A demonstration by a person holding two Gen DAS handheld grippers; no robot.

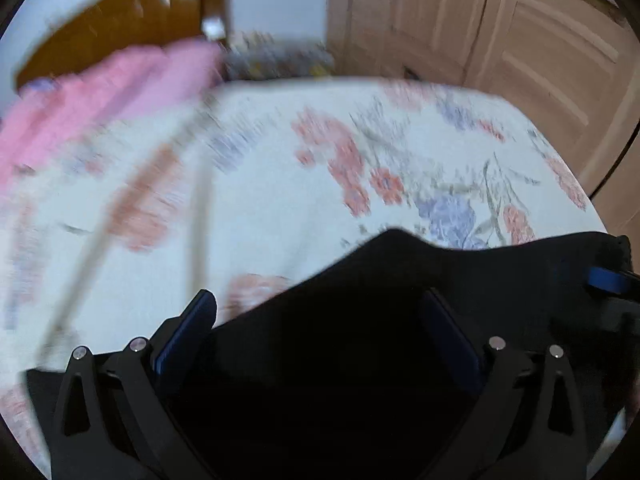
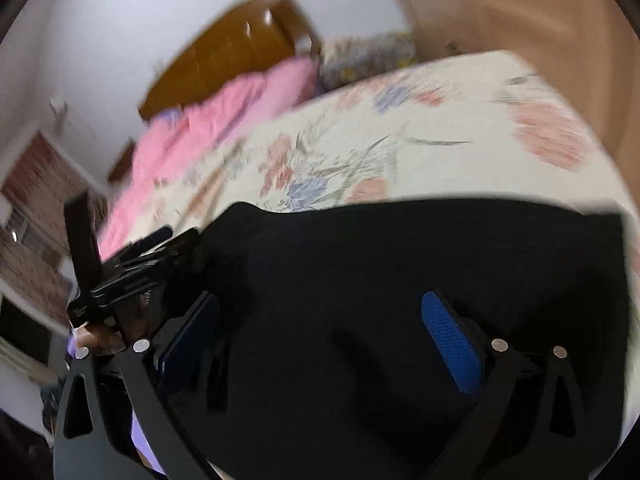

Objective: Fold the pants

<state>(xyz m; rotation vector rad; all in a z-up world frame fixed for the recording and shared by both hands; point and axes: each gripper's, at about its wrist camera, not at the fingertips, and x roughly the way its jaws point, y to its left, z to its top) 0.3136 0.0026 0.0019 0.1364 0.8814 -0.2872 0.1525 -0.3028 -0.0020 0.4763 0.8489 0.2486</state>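
Note:
Black pants (image 1: 480,272) lie flat on the floral bedsheet (image 1: 280,200), filling the near part of both views. My left gripper (image 1: 318,304) hovers over their near edge, open, its blue-padded fingers wide apart with only flat cloth under them. At the far right of that view, a blue pad (image 1: 608,280) of the right gripper shows over the pants. In the right wrist view the pants (image 2: 400,248) spread across the bed, and my right gripper (image 2: 320,304) stands open above them. The left gripper's black body (image 2: 132,268) is at the pants' left edge, held by a hand (image 2: 104,340).
A pink blanket (image 1: 100,100) lies bunched at the far left of the bed, below a brown wooden headboard (image 1: 120,32). A patterned pillow (image 1: 280,56) sits beside it. Beige wardrobe doors (image 1: 520,40) stand past the bed's right edge. Both views are motion-blurred.

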